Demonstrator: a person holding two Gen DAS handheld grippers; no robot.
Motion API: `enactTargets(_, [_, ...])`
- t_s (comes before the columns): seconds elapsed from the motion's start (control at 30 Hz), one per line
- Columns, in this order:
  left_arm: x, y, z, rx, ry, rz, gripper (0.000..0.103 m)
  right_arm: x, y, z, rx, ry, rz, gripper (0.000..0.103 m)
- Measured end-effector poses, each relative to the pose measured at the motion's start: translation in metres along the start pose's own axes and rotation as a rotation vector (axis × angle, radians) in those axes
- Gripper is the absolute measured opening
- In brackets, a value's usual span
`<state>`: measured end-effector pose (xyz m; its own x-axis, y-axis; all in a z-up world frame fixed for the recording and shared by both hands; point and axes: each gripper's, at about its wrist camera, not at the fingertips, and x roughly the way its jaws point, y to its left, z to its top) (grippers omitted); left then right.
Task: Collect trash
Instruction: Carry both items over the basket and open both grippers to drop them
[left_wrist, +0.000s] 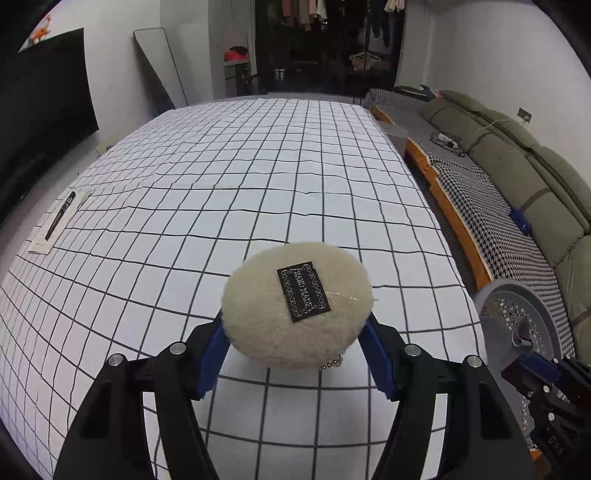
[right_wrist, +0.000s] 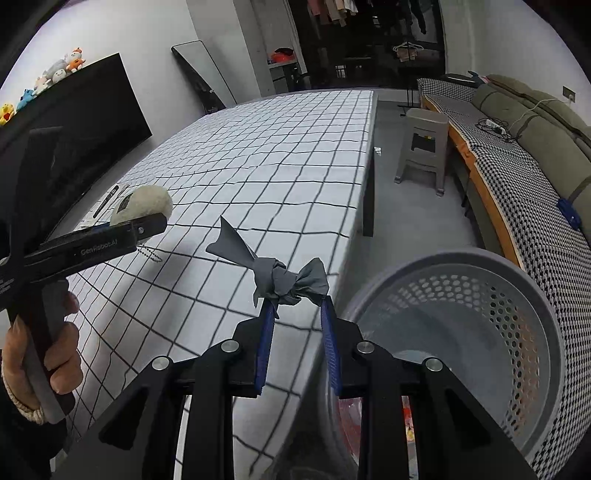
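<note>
The basket (right_wrist: 480, 332) is cut off at the frame edge, its contents blurred. The left gripper (left_wrist: 295, 332), angled downward in a person's hand (right_wrist: 48, 354), has its fingers (left_wrist: 212, 350) clamped on a round fluffy puff (left_wrist: 295, 306) above the tabletop (left_wrist: 221, 166). The right gripper (right_wrist: 297, 306) pinches a knotted grey rag (right_wrist: 280, 280) beside the basket. A sofa (left_wrist: 517, 166) lines the wall.
</note>
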<state>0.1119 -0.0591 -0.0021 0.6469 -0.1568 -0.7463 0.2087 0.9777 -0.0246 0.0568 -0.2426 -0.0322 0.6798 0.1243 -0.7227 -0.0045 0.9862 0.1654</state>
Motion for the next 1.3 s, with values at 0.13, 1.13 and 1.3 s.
enactTargets(0.13, [-0.019,-0.020,-0.015,0.036,-0.019,-0.017,0.064,-0.018,-0.013,-0.012,0.018,-0.010,-0.021,0.025])
enactTargets(1.13, [-0.060,-0.183,-0.082,0.237,-0.058,-0.167,0.064,-0.067,-0.150,-0.096,0.249,0.020,-0.212,0.025])
enactTargets(1.3, [-0.041,-0.195,-0.080,0.236,-0.013,-0.156,0.064,-0.052,-0.163,-0.089,0.252,0.057,-0.195,0.025])
